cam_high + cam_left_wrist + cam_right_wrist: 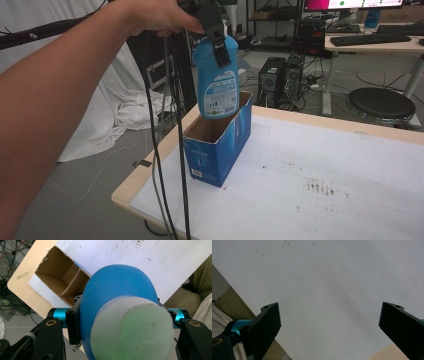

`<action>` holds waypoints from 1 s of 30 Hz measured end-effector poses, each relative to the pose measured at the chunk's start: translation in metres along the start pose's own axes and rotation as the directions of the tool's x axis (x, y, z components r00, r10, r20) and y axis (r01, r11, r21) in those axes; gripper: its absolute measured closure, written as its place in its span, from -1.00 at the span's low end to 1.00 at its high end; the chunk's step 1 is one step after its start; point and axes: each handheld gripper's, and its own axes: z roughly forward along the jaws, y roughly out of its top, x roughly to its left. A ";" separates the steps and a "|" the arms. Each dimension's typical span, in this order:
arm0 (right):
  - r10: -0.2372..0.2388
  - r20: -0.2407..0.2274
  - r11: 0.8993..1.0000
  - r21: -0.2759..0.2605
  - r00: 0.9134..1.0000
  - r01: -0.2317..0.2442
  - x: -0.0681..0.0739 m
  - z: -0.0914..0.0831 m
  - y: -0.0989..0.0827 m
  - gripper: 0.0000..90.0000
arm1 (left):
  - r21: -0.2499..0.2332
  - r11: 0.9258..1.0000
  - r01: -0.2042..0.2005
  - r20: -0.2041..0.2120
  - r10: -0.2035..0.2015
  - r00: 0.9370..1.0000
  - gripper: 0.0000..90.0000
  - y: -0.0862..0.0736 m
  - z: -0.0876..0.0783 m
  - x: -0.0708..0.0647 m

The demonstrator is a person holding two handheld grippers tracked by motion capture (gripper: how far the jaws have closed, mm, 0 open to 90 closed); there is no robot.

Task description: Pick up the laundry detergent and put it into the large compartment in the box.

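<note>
Two tongs in play. Left tongs (220,47) clenched on blue bottle (216,82) near its cap, upper centre of high view; I hold it upright, base just over open blue carton (215,155) at desk (325,180) left edge, prob. lining up w/ divider slot. Right tongs (329,322) released, spread over bare desk, idle.

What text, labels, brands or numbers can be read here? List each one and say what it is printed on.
None can be read.
Blue bottle held by the left gripper: a label with print and a barcode-like patch, too blurred to read.
Blue carton on the table: white markings and a small label on its front, too small to read.
Monitor in the background: coloured screen, nothing legible.
</note>
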 end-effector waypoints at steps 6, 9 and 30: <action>0.010 0.003 1.000 0.004 1.000 -0.010 -0.003 0.001 -0.001 -0.93 | -0.010 1.000 -0.028 0.007 0.028 1.000 -0.16 -0.005 0.007 0.013; 0.011 0.003 1.000 0.004 1.000 -0.011 -0.004 0.001 0.000 -0.93 | -0.008 0.999 -0.031 0.012 0.031 0.999 -0.16 -0.008 0.011 0.019; 0.038 0.014 0.999 0.011 0.999 -0.038 -0.009 0.004 -0.003 -0.93 | 0.055 0.997 -0.047 0.028 0.046 0.999 -0.16 -0.028 0.084 0.048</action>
